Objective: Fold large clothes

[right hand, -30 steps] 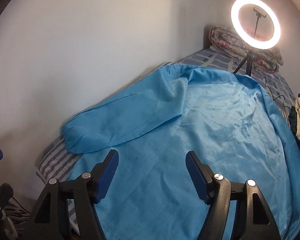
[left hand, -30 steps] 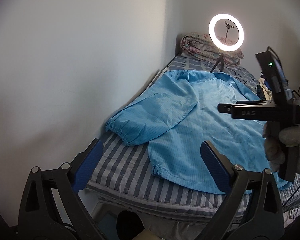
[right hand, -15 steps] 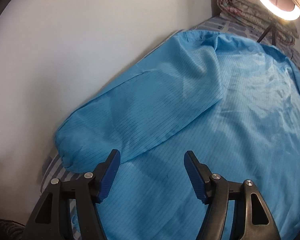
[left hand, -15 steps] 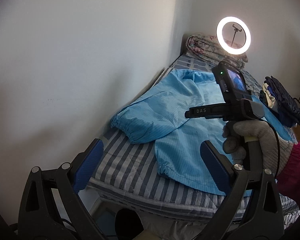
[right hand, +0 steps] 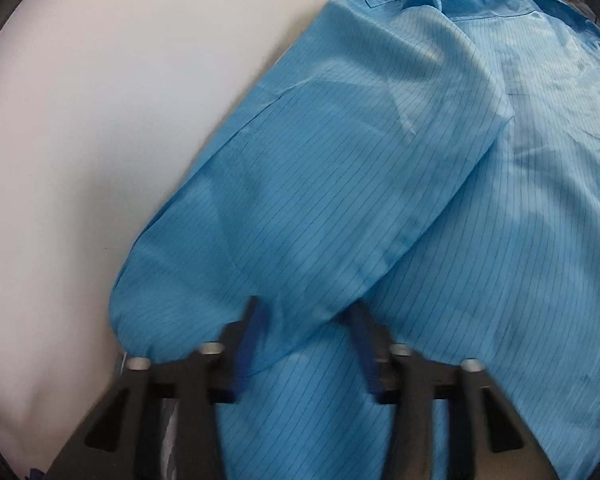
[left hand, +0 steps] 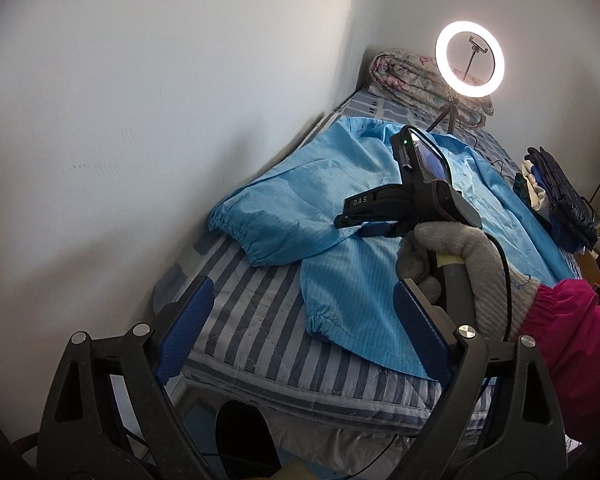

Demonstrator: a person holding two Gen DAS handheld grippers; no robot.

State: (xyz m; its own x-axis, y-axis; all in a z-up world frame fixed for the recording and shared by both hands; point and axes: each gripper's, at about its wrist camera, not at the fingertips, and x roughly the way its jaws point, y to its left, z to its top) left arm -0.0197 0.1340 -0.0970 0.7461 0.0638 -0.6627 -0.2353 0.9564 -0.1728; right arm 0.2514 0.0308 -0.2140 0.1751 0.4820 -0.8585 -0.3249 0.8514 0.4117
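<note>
A large light-blue jacket (left hand: 360, 280) lies spread on the striped bed (left hand: 252, 320), its left sleeve (left hand: 284, 216) folded in over the body. My right gripper (left hand: 356, 228), held by a gloved hand (left hand: 452, 260), is down on that sleeve's lower edge near the cuff. In the right wrist view the sleeve (right hand: 320, 180) fills the frame over the jacket (right hand: 500, 240). The right gripper (right hand: 308, 320) has its jaws closing with sleeve fabric between them, a gap still showing. My left gripper (left hand: 302, 286) hovers over the bed's near end, jaws wide and closing slightly, with nothing between them.
A white wall (left hand: 140, 120) runs along the bed's left side. At the far end stand a lit ring light (left hand: 470, 58) on a tripod and a folded quilt (left hand: 404, 76). Dark clothes (left hand: 560, 200) are piled at the right edge. A pink sleeve (left hand: 572, 340) enters from the right.
The right gripper has swung in from the right and dropped onto the folded sleeve, its jaws narrowing around the fabric. The left gripper has barely shifted.
</note>
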